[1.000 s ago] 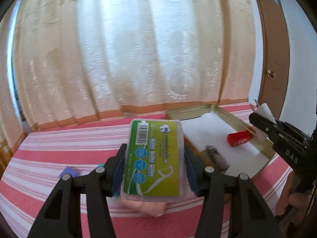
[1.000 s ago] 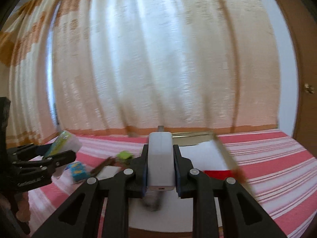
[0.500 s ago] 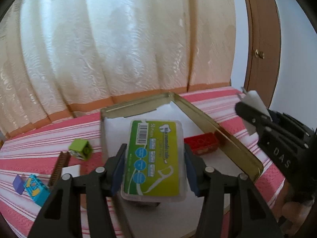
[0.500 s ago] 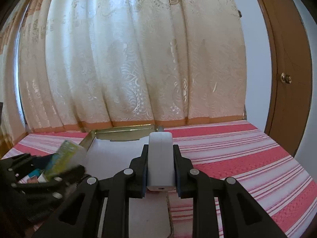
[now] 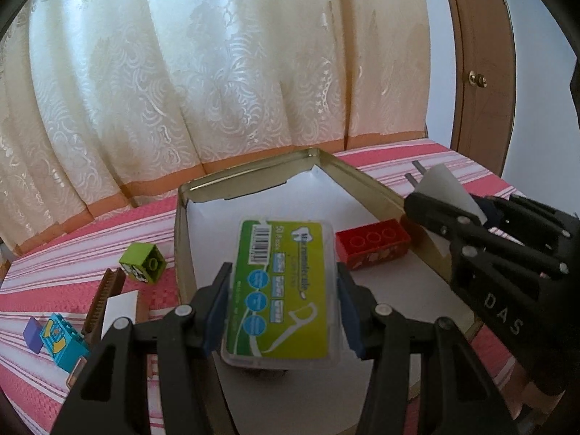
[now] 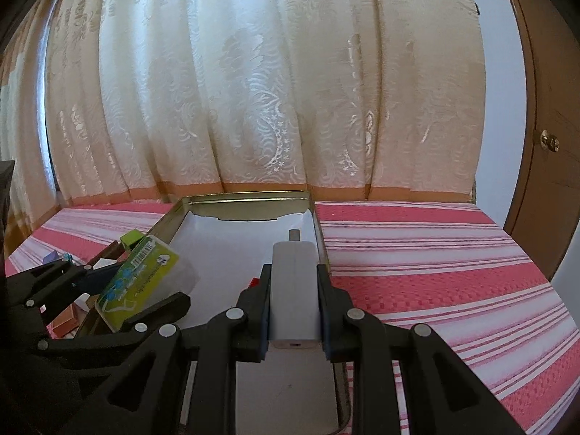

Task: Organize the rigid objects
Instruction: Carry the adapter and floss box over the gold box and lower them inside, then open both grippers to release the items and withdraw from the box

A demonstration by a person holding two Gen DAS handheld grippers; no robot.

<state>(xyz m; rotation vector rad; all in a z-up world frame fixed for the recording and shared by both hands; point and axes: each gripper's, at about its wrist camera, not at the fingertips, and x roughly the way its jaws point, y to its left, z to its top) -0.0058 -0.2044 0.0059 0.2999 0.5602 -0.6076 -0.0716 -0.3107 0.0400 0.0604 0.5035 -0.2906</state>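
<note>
My left gripper (image 5: 281, 302) is shut on a clear floss-pick box with a green label (image 5: 281, 290), held above the near part of a gold metal tray (image 5: 253, 170) lined with white paper. A red brick (image 5: 373, 246) lies inside the tray at the right. My right gripper (image 6: 293, 301) is shut on a white plug adapter (image 6: 294, 293) and hovers over the tray's right side (image 6: 319, 232). The right gripper (image 5: 453, 217) also shows at the right of the left wrist view, and the left gripper (image 6: 137, 282) with the floss box (image 6: 145, 282) at the left of the right wrist view.
Left of the tray on the pink striped cloth (image 6: 417, 253) lie a green cube (image 5: 143, 262), a brown comb (image 5: 103, 297), a white card (image 5: 119, 311), a teal block (image 5: 61, 342) and a purple piece (image 5: 34, 333). A cream curtain (image 5: 217, 72) hangs behind, a wooden door (image 6: 543, 108) at right.
Both grippers swung over the tray and came lower. The tray now fills the middle of each view. Each grip stayed the same.
</note>
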